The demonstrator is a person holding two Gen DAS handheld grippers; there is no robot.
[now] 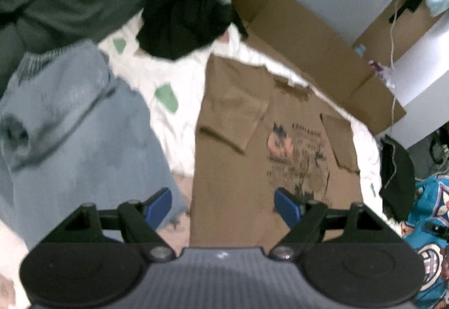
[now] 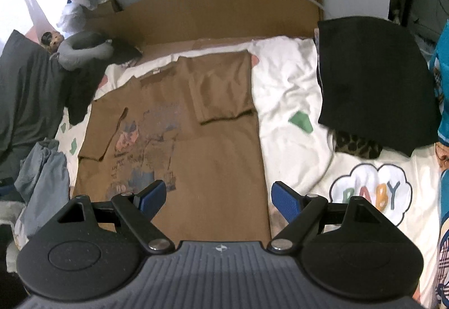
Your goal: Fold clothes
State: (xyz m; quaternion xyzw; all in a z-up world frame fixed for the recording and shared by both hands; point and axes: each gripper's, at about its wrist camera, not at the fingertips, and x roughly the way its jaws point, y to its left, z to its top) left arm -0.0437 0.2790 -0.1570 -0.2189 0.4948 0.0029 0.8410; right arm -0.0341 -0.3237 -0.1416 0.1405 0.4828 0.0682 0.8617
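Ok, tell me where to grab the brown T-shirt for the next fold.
Probably take the brown T-shirt by its near hem corners, coming from the near side. Both sleeves are already folded in, so it lies as a flat strip running away, and both open claws hang over that end.

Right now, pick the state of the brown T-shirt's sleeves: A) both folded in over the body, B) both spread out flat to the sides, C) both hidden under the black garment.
A: both sleeves lie folded inward on the brown T-shirt, clear of the black garment.
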